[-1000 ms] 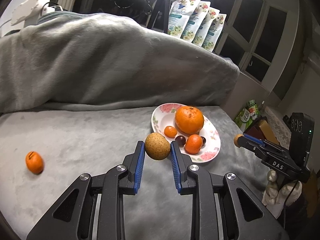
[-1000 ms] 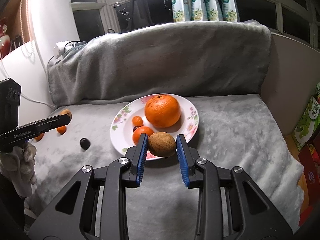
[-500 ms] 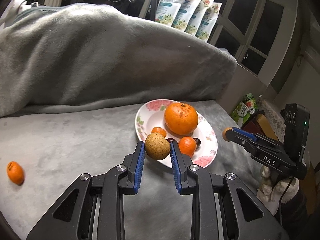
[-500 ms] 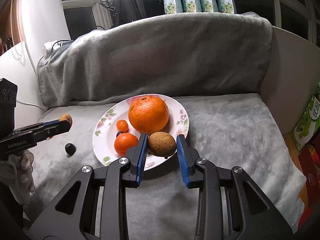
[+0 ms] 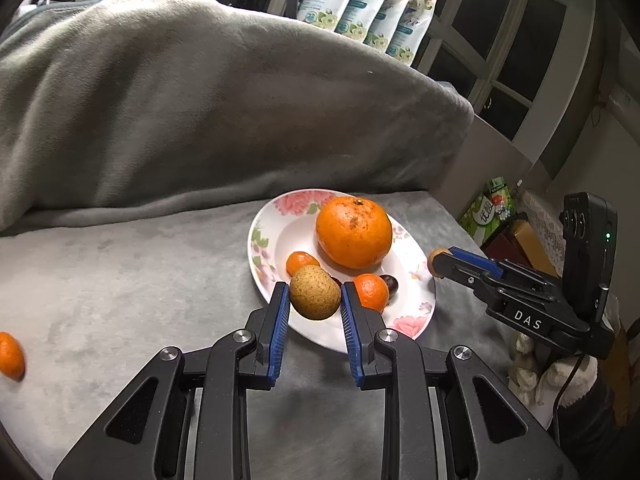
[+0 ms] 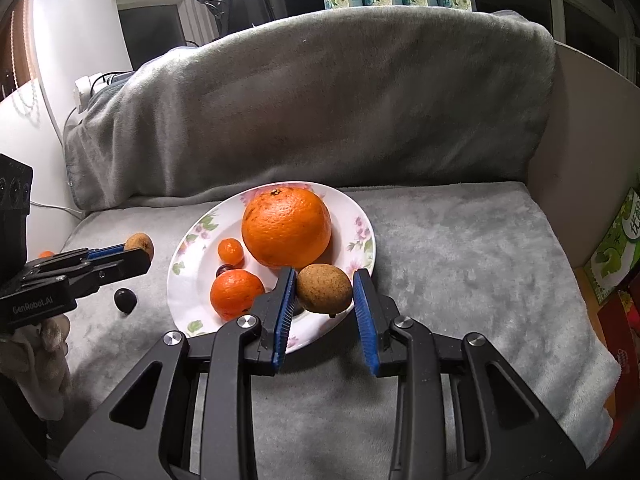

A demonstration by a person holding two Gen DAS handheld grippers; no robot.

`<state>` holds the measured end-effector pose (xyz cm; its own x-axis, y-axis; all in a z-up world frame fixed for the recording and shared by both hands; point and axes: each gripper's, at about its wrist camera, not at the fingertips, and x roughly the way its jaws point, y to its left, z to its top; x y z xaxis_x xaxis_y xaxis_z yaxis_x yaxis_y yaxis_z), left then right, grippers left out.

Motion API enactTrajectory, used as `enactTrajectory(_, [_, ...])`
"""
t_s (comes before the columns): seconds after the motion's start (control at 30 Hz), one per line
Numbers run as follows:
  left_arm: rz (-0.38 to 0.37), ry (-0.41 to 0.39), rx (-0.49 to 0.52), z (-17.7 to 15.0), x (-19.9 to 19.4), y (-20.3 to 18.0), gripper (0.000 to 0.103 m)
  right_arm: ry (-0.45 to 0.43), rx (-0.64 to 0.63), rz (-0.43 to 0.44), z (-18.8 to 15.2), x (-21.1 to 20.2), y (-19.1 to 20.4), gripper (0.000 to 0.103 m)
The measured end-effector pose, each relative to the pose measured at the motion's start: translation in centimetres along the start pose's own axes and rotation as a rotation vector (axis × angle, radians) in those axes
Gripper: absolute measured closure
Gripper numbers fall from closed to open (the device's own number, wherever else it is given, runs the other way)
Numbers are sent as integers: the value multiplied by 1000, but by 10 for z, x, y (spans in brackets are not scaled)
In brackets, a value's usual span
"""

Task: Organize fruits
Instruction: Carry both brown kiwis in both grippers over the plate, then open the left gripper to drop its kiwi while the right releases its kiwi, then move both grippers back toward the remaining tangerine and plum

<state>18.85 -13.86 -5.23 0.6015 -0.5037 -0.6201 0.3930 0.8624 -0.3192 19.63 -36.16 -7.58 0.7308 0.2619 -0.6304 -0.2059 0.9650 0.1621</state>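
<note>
A floral white plate [image 5: 266, 276] [image 6: 188, 276] on the grey blanket holds a big orange [image 5: 354, 232] [image 6: 286, 226], two small mandarins [image 5: 371, 290] [image 6: 236, 294] and a dark grape [image 5: 389, 283]. My left gripper [image 5: 314, 300] is shut on a brown kiwi-like fruit [image 5: 315, 298], held over the plate's near rim. My right gripper [image 6: 324, 290] is shut on a second brown fruit [image 6: 324, 289] over the plate's right front edge. Each gripper shows in the other's view, the right [image 5: 436, 260] and the left [image 6: 138, 250].
A loose mandarin [image 5: 10, 356] lies at the far left of the blanket. A dark grape [image 6: 125, 300] lies left of the plate. A blanket-covered backrest [image 5: 200, 112] rises behind. Boxes [image 6: 616, 256] stand beyond the right edge.
Both grippers have moved closer to the plate with their brown fruits. The left one now hangs over the plate's rim, the right one over its front right edge.
</note>
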Motion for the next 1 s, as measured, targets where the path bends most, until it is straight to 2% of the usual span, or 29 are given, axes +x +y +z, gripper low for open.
enactTrajectory(0.33, [-24,-7,10,3,1,-7,79,-3,-6,4,4,4,1,72])
enactTrajectory(0.37, [-22,-7,12,3,1,-8,75,-4,-5,6,4,4,1,72])
enactTrajectory(0.4, [-22,-9,15,3,1,-8,63,-5,-3,8,4,4,1,70])
enactTrajectory(0.47, [-24,-14,19,3,0,-9,45,-11,1,9,4,3,0,44])
enactTrajectory(0.5, [-24,-20,18,3,-1,-9,42,-23,4,6,5,1,0,26])
enactTrajectory(0.53, [-21,-23,15,4,-1,-9,41,-41,6,4,5,-2,0,23])
enactTrajectory(0.6, [-19,-26,14,4,-2,-9,35,-53,11,8,6,-5,-1,22])
enactTrajectory(0.73, [-6,-32,31,4,-4,-11,31,-70,25,3,7,-11,-3,9])
enactTrajectory(0.8, [12,-37,38,4,-5,-13,24,-77,32,-1,8,-13,-3,5])
enactTrajectory(1.0, [32,-37,59,3,-8,-17,23,-90,35,-2,9,-17,-1,2])
